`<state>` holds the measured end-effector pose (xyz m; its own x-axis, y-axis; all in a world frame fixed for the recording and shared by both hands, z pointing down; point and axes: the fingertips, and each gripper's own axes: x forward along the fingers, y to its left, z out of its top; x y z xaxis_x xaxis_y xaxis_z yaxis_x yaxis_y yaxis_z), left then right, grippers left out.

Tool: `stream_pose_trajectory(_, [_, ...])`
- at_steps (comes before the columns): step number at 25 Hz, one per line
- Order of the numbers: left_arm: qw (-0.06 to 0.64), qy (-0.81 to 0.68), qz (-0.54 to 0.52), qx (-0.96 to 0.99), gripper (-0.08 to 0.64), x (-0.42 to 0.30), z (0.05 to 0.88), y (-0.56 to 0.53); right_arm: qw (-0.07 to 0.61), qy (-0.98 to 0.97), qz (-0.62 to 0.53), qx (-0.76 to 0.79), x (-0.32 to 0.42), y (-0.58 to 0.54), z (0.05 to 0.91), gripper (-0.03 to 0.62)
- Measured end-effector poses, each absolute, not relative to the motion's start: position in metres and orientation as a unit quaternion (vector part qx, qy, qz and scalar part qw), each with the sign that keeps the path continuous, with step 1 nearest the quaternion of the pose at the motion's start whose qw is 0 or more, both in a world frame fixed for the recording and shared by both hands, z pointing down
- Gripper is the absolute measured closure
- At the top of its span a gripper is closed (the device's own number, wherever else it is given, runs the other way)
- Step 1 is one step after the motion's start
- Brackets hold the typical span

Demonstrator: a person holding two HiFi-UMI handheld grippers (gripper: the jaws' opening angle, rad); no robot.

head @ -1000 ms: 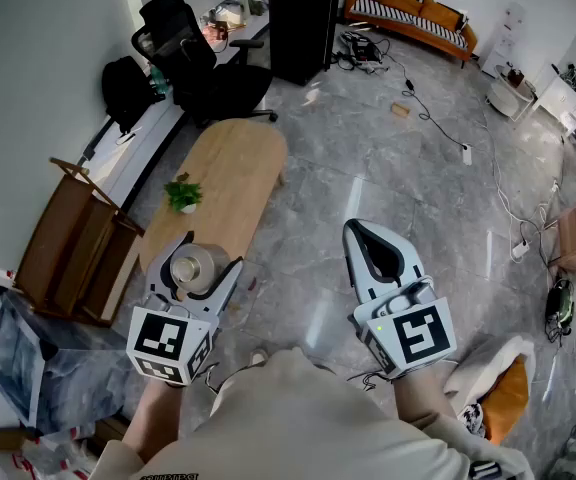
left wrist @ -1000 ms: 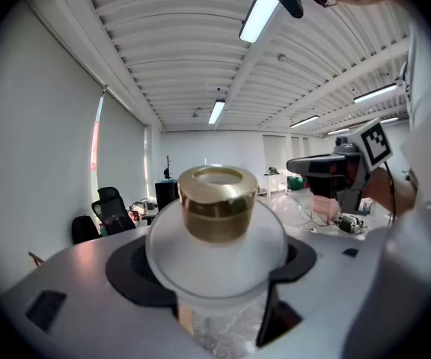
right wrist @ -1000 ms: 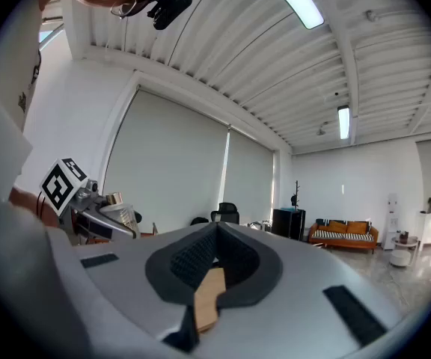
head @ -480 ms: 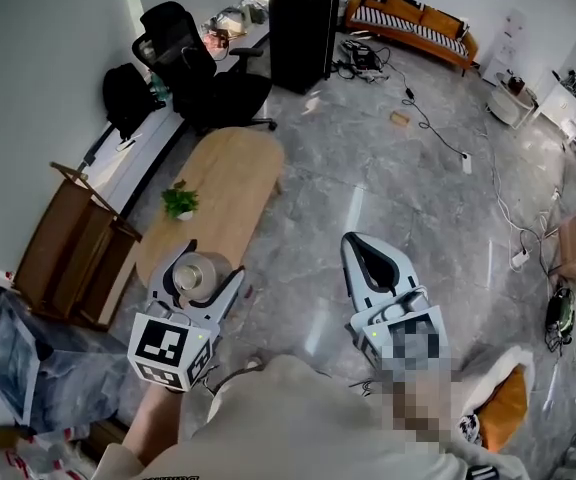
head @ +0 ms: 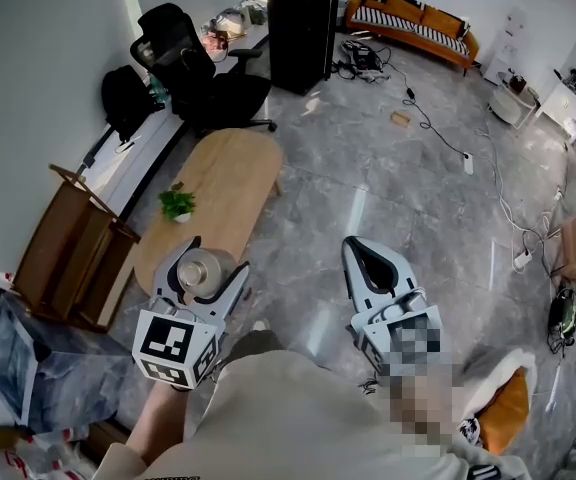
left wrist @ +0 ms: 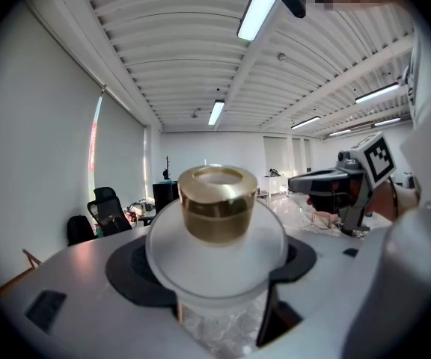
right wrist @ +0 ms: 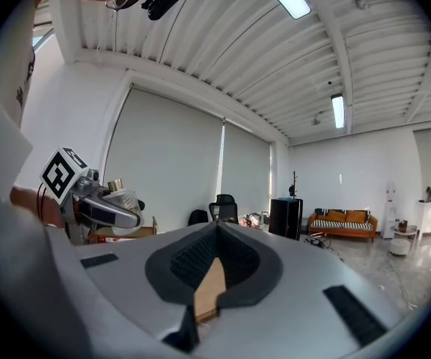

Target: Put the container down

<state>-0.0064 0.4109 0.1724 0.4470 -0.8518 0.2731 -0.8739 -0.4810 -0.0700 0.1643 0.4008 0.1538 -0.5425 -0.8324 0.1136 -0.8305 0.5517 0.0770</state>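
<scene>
Our left tongs (head: 208, 258) are clenched on the frosted glass container with a gold cap (left wrist: 215, 215), held upright in the air over the near end of the oval wooden worktop (head: 223, 183). Our right tongs (right wrist: 214, 234) are closed on nothing, above the grey marble floor (head: 388, 168).

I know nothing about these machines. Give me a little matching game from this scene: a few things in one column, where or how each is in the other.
Things:
1 container
2 right tool
3 potted plant
4 sofa

States:
a on the wooden table
b shut, nothing in it
c orange
d gripped in the left tool

Pairs: 1-d, 2-b, 3-a, 4-c
</scene>
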Motion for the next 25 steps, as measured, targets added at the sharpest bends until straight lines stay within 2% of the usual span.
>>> stream_pose_trajectory(10, [0.04,-0.506,0.124,0.853,0.229,-0.017,0.188,0.353,0.08,-0.882,-0.015,0.463,0.141,0.344,0.173,0.595])
stream_pose_trajectory(15, [0.046,-0.504,0.124,0.854,0.228,-0.028,0.197,0.304,0.068,-0.89,0.017,0.451,0.126,0.297,0.183,0.595])
stream_pose_trajectory(25, [0.072,-0.498,0.144,0.852,0.229,-0.055,0.219,0.183,0.121,-0.882,0.043,0.454,0.104,0.178,0.214,0.595])
